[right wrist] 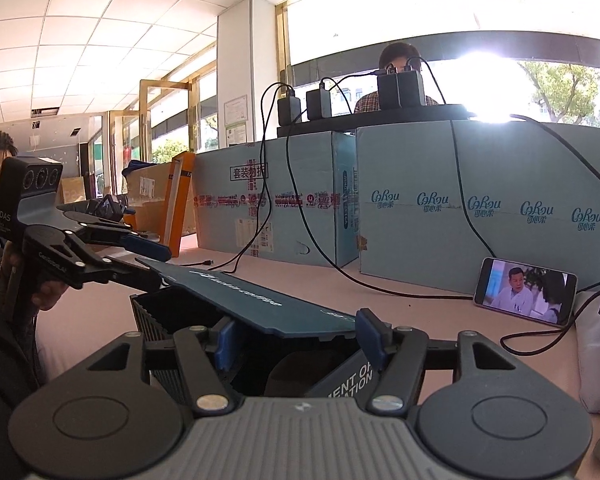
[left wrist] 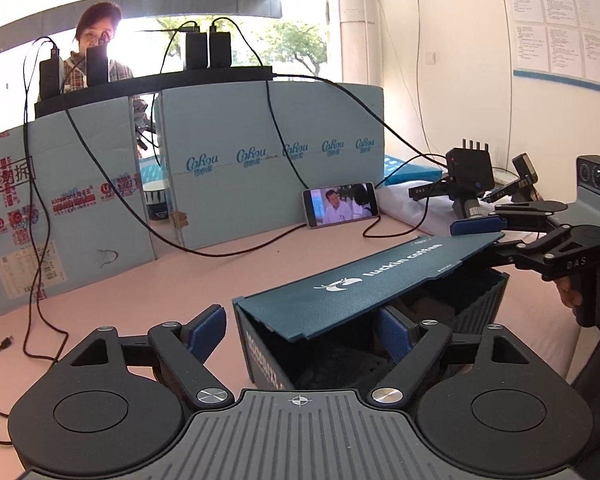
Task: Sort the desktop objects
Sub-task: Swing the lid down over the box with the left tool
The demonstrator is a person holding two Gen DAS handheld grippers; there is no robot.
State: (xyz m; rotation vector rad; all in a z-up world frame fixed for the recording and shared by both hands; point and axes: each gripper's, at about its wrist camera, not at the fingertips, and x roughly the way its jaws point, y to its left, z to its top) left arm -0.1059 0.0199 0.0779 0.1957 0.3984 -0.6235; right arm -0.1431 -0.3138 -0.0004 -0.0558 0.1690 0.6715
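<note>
A dark blue "luckin coffee" box [left wrist: 268, 354] stands on the pink table, also in the right wrist view [right wrist: 340, 380]. Its flat lid [left wrist: 372, 280] is tilted half open over it, and shows too in the right wrist view [right wrist: 252, 300]. My left gripper [left wrist: 300, 330] is open, its fingers astride the box's near end under the lid edge. My right gripper [right wrist: 296, 340] is open, one finger above and one below the lid's other end; it shows at the right of the left wrist view [left wrist: 482, 240]. The box's inside is dark.
A phone [left wrist: 341, 204] playing video leans on light blue cartons [left wrist: 260, 160] at the back, with black cables [left wrist: 220, 248] trailing over the table. A shelf with chargers [left wrist: 152, 80] tops the cartons. A white cloth and black devices [left wrist: 470, 176] lie at the right. A person sits behind.
</note>
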